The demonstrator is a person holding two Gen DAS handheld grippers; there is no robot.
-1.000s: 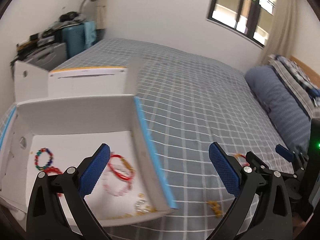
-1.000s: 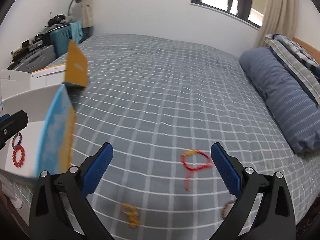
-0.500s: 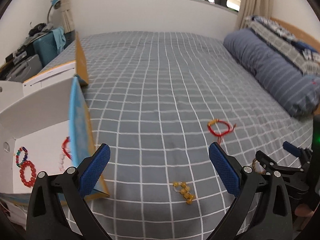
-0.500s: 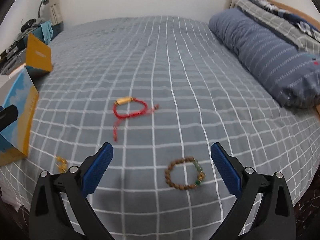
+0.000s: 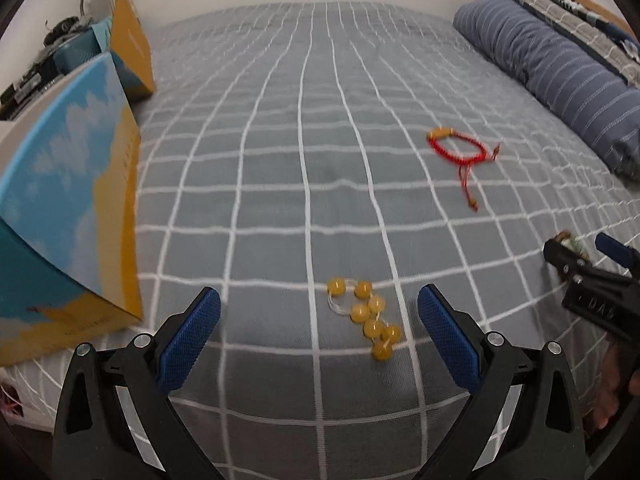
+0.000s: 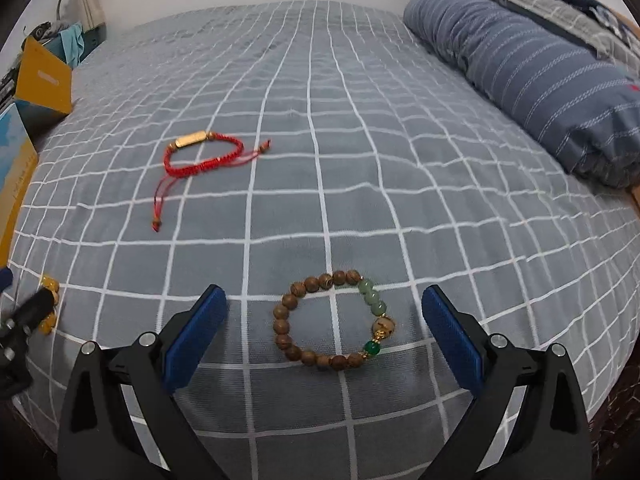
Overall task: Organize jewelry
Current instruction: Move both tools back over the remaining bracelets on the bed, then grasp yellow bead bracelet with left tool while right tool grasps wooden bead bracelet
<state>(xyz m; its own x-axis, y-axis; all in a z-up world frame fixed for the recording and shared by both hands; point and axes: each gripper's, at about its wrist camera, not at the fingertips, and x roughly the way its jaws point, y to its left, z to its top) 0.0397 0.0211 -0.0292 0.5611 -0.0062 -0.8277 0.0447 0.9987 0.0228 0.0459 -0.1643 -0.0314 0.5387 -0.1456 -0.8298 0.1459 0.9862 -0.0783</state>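
A yellow bead bracelet (image 5: 366, 317) lies on the grey checked bed, just ahead of my open, empty left gripper (image 5: 319, 330), a little right of its middle. A brown wooden bead bracelet with green beads (image 6: 334, 319) lies between the fingers of my open, empty right gripper (image 6: 324, 328). A red cord bracelet with a gold tube (image 5: 460, 149) lies farther out; it also shows in the right wrist view (image 6: 202, 156). The box with the blue-and-orange outer wall (image 5: 76, 216) stands at the left; its inside is hidden.
A striped blue pillow (image 5: 560, 68) lies along the right side of the bed. An orange box flap (image 5: 130, 46) stands behind the box. Cluttered shelves sit at the far left. The right gripper's body (image 5: 592, 280) shows at the left view's right edge.
Both grippers have swung right, away from the box, and dropped toward the bed. The yellow beads now sit close before the left gripper, the wooden bracelet between the right gripper's fingers.
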